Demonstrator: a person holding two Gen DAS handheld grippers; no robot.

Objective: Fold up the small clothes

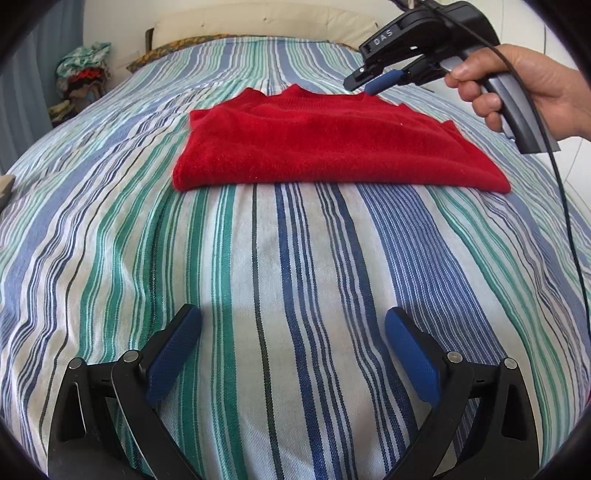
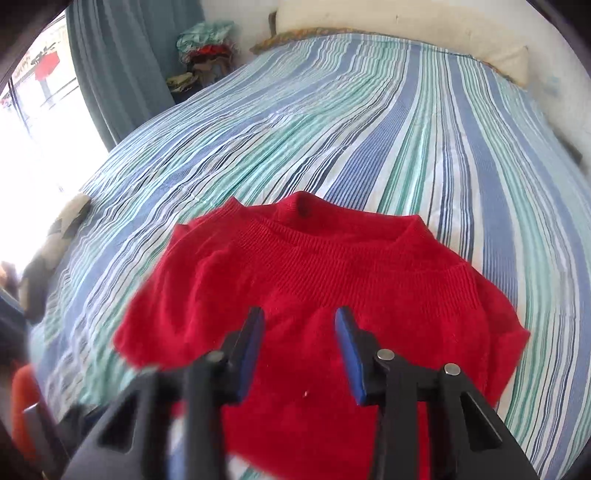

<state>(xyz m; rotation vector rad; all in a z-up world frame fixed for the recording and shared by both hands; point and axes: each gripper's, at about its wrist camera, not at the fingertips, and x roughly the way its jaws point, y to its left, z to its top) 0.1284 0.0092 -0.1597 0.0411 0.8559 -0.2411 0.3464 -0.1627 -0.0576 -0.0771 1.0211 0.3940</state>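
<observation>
A red knitted sweater (image 1: 325, 144) lies folded flat on the striped bedspread (image 1: 280, 266). My left gripper (image 1: 293, 325) is open and empty, low over bare bedspread well short of the sweater's near fold. My right gripper (image 1: 364, 83) hovers above the sweater's far right edge, held by a hand (image 1: 532, 85). In the right wrist view the right gripper (image 2: 299, 317) is open and empty just above the sweater (image 2: 332, 280), whose ribbed collar (image 2: 306, 210) points away.
A heap of mixed clothes (image 1: 83, 74) stands beyond the bed's far left corner, next to a blue curtain (image 2: 125, 66). A cream headboard cushion (image 1: 258, 20) lines the far edge. A bright window (image 2: 40, 110) is at the left. A cable (image 1: 565, 206) hangs from the right gripper.
</observation>
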